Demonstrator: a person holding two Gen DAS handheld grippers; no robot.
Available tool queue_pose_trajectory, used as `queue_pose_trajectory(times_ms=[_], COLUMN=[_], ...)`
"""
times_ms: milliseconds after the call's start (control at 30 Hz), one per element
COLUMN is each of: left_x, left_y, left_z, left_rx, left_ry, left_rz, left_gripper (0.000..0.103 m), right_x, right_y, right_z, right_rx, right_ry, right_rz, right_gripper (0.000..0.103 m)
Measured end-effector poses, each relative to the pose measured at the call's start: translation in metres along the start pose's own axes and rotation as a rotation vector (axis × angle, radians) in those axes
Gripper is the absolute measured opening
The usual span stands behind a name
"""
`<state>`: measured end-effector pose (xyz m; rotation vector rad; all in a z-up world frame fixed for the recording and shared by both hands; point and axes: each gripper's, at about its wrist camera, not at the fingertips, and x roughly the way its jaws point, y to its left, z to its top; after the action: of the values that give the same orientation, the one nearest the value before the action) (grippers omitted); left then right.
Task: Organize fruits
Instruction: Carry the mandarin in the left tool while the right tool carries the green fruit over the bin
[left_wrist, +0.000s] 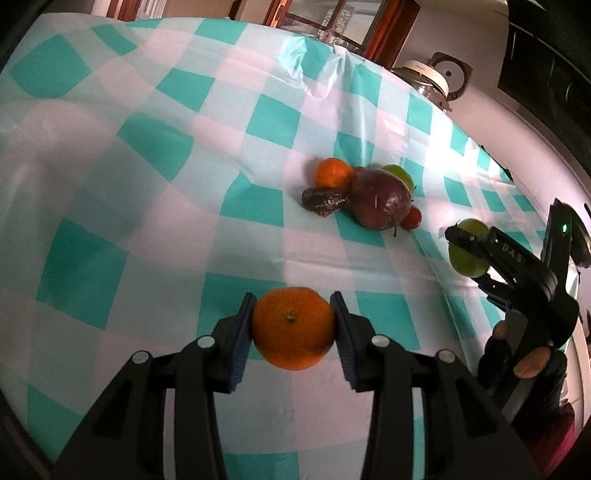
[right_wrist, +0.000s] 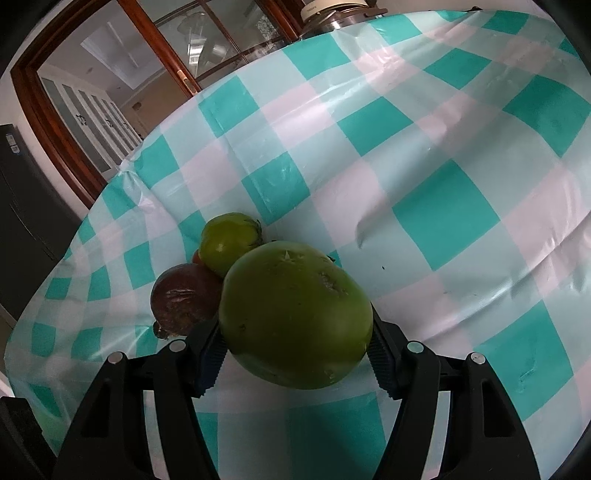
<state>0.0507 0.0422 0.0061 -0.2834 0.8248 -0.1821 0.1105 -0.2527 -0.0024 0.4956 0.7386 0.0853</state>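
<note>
Both grippers tilt down over the checked tabletop (left_wrist: 155, 229). The left gripper (left_wrist: 293, 328) clamps a mandarin (left_wrist: 291, 326) between its fingers; the right gripper (right_wrist: 295, 345) grips a green fruit (right_wrist: 295, 317) that hides much of the fruit pile (right_wrist: 207, 277) behind it.

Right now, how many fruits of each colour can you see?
Orange: 2, one in the left gripper, one in the pile
Green: 2, one in the right gripper, one in the pile
Dark red or brown: 2
Small red: 2
Total: 8
</note>
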Motion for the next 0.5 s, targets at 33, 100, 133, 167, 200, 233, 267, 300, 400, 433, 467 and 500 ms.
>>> queue_pose_trajectory(times_ms=[33, 100, 133, 167, 200, 233, 267, 300, 400, 433, 467, 500], left_x=[-0.002, -0.013, -0.019, -0.026, -0.033, -0.041, -0.048, -0.053, -0.074, -0.080, -0.084, -0.088], left_y=[0.000, -0.001, -0.002, -0.004, -0.005, -0.007, -0.010, -0.013, -0.029, -0.037, -0.043, -0.050], left_z=[-0.001, -0.003, -0.006, -0.013, -0.021, -0.030, -0.038, -0.045, -0.068, -0.077, -0.083, -0.090], left_rx=[-0.001, 0.003, 0.011, 0.015, 0.016, 0.023, 0.032, 0.038, 0.073, 0.096, 0.114, 0.133], left_ry=[-0.004, -0.045, -0.058, -0.058, -0.053, -0.052, -0.049, -0.047, -0.050, -0.054, -0.054, -0.050], left_rz=[-0.001, 0.019, 0.032, 0.033, 0.021, 0.014, 0.008, -0.001, -0.034, -0.041, -0.045, -0.053], left_gripper=[0.041, 0.041, 0.041, 0.041, 0.041, 0.041, 0.041, 0.041, 0.041, 0.041, 0.041, 0.041], right_x=[-0.003, -0.013, -0.022, -0.036, -0.047, -0.065, -0.077, -0.096, -0.138, -0.152, -0.170, -0.181], right_y=[0.000, -0.004, -0.008, -0.010, -0.010, -0.010, -0.012, -0.015, -0.022, -0.024, -0.028, -0.030], right_z=[-0.002, -0.012, -0.021, -0.035, -0.044, -0.057, -0.066, -0.081, -0.112, -0.121, -0.132, -0.139], right_rx=[0.002, 0.048, 0.074, 0.077, 0.067, 0.054, 0.050, 0.047, 0.028, 0.021, 0.010, 0.001], right_ry=[0.002, 0.031, 0.050, 0.063, 0.059, 0.050, 0.047, 0.054, 0.060, 0.058, 0.051, 0.046], right_rz=[-0.009, -0.015, -0.016, -0.022, -0.029, -0.037, -0.034, -0.023, -0.029, -0.021, -0.013, -0.013], right_gripper=[0.065, 0.065, 0.065, 0.065, 0.065, 0.065, 0.065, 0.065, 0.065, 0.065, 0.065, 0.065])
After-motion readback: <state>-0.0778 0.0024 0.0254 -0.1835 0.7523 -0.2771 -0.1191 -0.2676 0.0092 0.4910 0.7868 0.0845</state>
